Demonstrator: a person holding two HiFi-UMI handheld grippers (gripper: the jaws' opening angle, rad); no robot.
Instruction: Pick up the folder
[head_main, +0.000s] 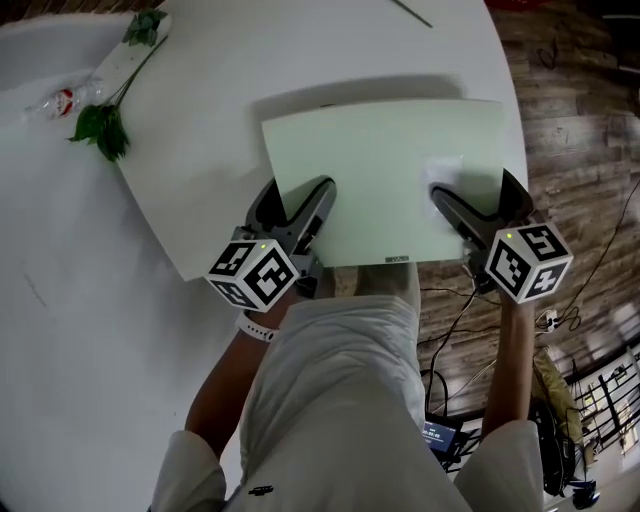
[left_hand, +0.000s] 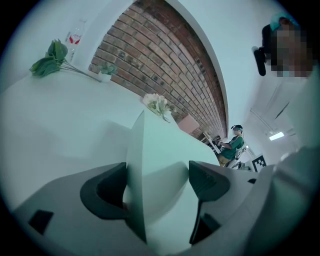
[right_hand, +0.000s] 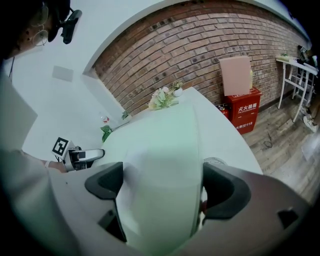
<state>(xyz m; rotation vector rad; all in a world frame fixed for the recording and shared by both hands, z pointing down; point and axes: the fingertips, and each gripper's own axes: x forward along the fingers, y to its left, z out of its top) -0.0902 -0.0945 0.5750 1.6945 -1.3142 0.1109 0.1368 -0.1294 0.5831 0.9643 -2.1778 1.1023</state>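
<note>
Folder (head_main: 390, 170), pale green, is held just above the white table (head_main: 300, 50) & casts a shadow on it; its near edge overhangs the table's near rim twd the person. Table top beyond & left of it is bare, w/ lots of room. Wood floor (head_main: 580, 120) lies right of the rim. Left gripper (head_main: 300, 195) jaws are clamped on the folder's near-left corner, right gripper (head_main: 475, 195) jaws on the near-right. Leafy stem (head_main: 100, 125) & plastic bottle (head_main: 60, 100) lie far left, well apart from the folder.

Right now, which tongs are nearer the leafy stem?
Left. The left tongs grip the folder down-right of the leafy stem; the right tongs grip it farther right.
</note>
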